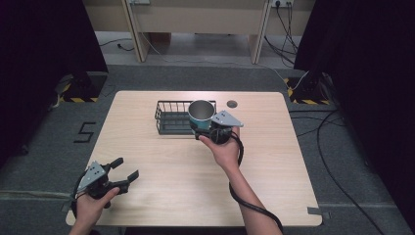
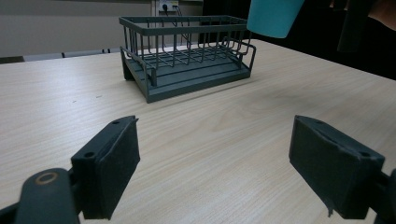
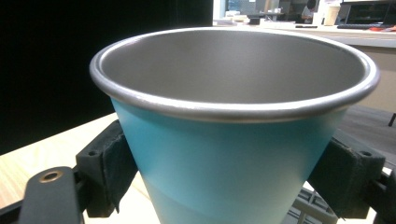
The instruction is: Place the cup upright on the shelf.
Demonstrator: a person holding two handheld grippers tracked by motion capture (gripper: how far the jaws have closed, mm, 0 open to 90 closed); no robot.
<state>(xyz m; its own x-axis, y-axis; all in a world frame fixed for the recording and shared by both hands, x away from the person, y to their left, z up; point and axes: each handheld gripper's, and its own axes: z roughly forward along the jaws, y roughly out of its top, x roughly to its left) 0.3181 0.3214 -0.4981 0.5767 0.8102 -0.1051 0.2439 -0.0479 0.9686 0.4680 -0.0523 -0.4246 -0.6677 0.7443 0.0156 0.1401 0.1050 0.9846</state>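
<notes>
Resting at the lower left of the high view, my left claw gapes wide over the bench, holding nothing. At centre frame my right claw clamps the teal cup upright, raised at the wire basket's right end.

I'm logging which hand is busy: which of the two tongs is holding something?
The right tongs, shut on the teal cup beside the wire basket. The left tongs are open and empty near the table's front left corner.
</notes>
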